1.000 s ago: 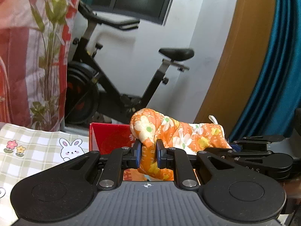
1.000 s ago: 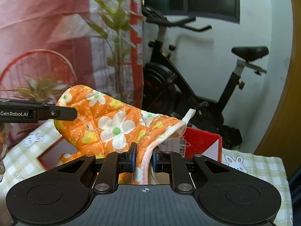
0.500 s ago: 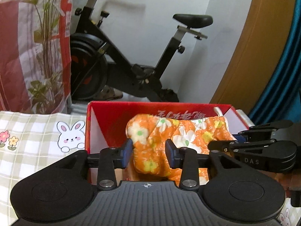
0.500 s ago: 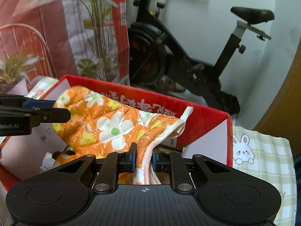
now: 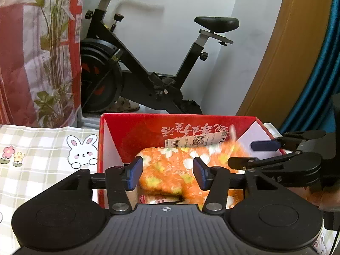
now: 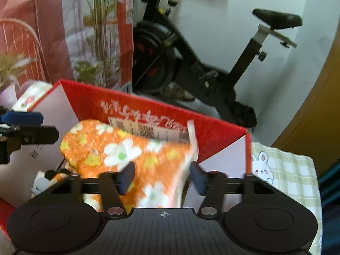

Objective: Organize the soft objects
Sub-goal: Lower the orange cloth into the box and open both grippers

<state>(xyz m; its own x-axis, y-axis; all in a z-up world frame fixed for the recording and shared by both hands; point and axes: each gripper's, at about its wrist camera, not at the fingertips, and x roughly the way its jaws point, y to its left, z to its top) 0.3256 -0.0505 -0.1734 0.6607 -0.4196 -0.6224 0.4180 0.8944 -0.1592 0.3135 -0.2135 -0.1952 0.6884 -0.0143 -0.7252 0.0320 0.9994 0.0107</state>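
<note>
The orange flower-print quilted oven mitt (image 5: 170, 170) lies inside the red cardboard box (image 5: 136, 127), long axis crosswise, loop end rightward. The left claw (image 5: 165, 175) and right claw (image 6: 161, 176) are opening around it, pads clear.

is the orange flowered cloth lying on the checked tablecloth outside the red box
No, the orange flowered cloth sits inside the red box, while the checked tablecloth beside it holds none of it.

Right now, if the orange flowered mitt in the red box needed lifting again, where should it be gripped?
Probably the white-trimmed cuff edge of the mitt, from above: it stands nearest the open top of the box, whose walls block the sides.
</note>
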